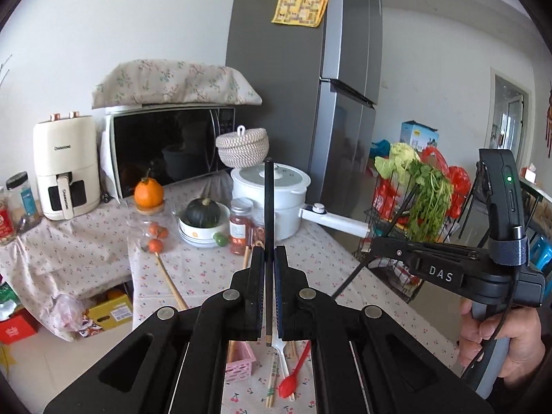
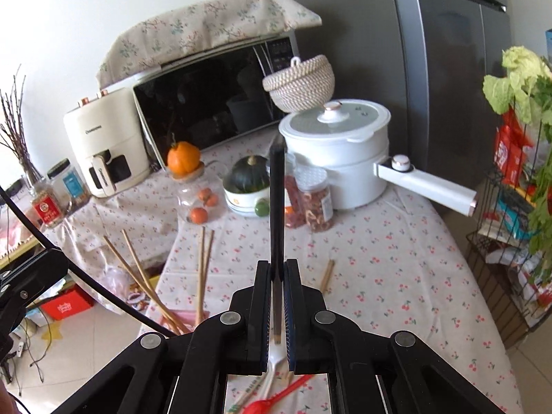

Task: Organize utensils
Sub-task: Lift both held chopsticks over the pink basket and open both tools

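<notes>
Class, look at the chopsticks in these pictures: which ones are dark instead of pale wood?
The two held ones: a black chopstick in the left gripper, another in the right gripper. The wooden chopsticks on the table are pale.

- Left tongs [image 1: 269,258]: matte black linkage arms, round silver rivets, blue-edged pads.
- Right tongs [image 2: 278,272]: same black build; side plate lettered "DAS", green light, dark strap, black cable, grey handle.
- Hand [image 1: 500,339] around that handle.

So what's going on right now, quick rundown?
Left claw shut on a black chopstick. Right claw shut on another black chopstick. Both lifted over the table. Nothing in the way.
</notes>
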The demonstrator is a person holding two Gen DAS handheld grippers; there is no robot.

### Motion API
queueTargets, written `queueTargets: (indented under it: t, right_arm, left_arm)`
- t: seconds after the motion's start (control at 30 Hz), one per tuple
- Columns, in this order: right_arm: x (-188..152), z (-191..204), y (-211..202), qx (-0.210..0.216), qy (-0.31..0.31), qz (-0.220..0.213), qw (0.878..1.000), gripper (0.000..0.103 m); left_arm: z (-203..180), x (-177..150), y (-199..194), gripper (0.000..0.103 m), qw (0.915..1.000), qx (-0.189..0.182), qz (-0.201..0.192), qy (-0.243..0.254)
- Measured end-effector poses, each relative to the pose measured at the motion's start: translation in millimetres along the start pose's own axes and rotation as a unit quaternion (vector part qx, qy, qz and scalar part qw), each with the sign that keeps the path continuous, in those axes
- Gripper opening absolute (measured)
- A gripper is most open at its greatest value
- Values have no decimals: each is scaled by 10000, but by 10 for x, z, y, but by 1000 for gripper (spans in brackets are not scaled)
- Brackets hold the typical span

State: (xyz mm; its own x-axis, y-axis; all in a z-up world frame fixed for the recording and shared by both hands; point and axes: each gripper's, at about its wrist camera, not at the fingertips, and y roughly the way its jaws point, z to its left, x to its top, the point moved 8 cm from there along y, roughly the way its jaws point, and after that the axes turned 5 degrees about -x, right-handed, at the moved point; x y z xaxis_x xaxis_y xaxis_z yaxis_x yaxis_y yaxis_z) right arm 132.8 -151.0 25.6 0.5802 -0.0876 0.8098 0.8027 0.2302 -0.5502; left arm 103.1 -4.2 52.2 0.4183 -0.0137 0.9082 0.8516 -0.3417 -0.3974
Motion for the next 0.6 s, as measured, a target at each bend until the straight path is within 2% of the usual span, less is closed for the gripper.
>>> queueTargets:
  t: [0.17,0.3,0.6]
  right_arm:
    - [110,253,-55,282,2,-176,9994,5]
    - [157,439,-51,489,12,-278,9984,5]
    - [142,685,140,768,87,-280,9966,5]
  left_arm:
    - [262,53,-59,5,9995,274,-142,-102]
    - [431,45,-25,5,9989,408,-84,-211]
    - [719,-341,425,5,9943,577,813,-376]
